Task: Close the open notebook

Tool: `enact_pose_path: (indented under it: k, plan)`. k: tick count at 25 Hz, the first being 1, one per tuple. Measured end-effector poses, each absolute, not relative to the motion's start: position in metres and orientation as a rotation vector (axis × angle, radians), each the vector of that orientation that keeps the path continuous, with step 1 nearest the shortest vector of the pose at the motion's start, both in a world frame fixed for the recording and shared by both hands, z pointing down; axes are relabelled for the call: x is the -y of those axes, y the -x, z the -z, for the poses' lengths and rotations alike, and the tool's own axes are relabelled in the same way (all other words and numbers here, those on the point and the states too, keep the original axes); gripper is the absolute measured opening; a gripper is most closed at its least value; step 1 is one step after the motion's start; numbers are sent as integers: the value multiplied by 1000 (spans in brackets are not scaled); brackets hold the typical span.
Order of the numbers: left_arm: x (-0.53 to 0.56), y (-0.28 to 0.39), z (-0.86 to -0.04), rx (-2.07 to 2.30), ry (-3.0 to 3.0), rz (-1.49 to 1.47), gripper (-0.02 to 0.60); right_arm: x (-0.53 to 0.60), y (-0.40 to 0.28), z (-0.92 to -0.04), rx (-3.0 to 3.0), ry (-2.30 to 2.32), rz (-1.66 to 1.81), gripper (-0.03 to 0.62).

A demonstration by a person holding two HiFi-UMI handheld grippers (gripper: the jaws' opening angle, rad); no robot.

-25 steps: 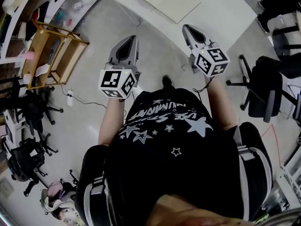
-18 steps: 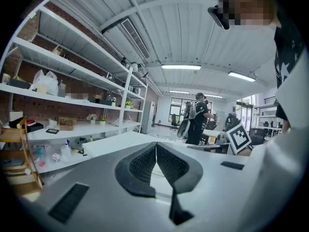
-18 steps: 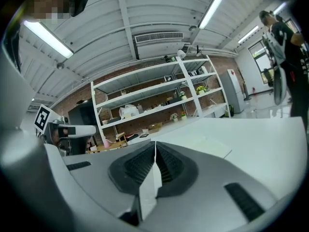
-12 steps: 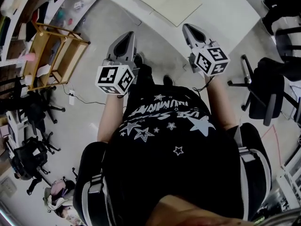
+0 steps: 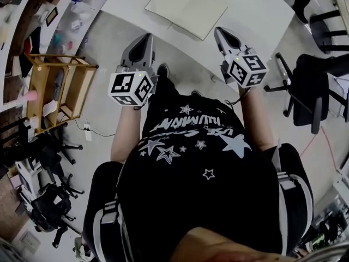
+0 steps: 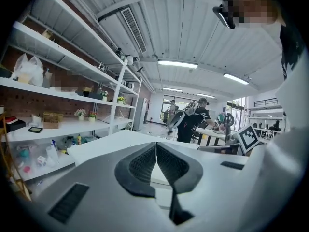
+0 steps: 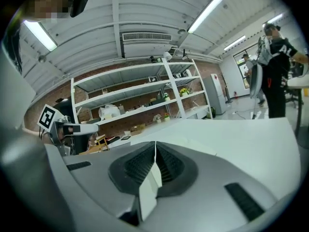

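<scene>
The open notebook (image 5: 185,1) lies flat with pale pages on the white table (image 5: 256,15) at the top of the head view. My left gripper (image 5: 143,37) hovers above the floor just short of the table's near edge, jaws shut, nothing in them. My right gripper (image 5: 221,31) hangs at the table's near edge, a little to the notebook's right, also shut and empty. In the left gripper view the left gripper (image 6: 156,144) has its jaws pressed together, the table (image 6: 101,146) beyond. The right gripper view shows the right gripper (image 7: 155,143) likewise closed, facing the tabletop (image 7: 241,139).
A wooden rack (image 5: 60,81) stands on the floor at left, with office chairs (image 5: 43,146) below it. More chairs (image 5: 305,97) stand at right. Shelving (image 6: 72,124) runs along the brick wall. People (image 6: 193,122) stand at a far table.
Both grippers have moved forward toward the table, the left one further. The notebook and table now sit lower and fuller in the head view. Jaws stayed shut.
</scene>
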State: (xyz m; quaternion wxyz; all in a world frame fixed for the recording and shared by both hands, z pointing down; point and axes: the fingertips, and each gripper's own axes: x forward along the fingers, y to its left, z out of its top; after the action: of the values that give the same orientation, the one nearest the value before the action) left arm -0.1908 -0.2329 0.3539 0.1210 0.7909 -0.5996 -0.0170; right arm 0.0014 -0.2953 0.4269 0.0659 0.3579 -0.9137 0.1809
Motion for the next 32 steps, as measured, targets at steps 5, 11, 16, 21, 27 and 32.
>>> enact_pose_path:
  k: [5, 11, 16, 21, 27, 32]
  plan:
    - [280, 217, -365, 1646, -2346, -6, 11, 330, 6, -429, 2700, -1250, -585, 11]
    - [335, 253, -386, 1482, -2347, -57, 11, 366, 25, -424, 2626, -1405, -587, 11]
    - [370, 270, -420, 1349, -2340, -196, 11, 383, 34, -432, 2545, -1511, -637, 11]
    - [402, 287, -454, 1251, -2325, -329, 12, 399, 38, -439, 2475, -1615, -667, 11]
    - [413, 290, -491, 1107, -2319, -435, 14, 402, 44, -452, 2394, -1691, -696, 11]
    - [411, 289, -515, 1008, -2316, -498, 61, 398, 56, -455, 2345, -1718, -691, 11]
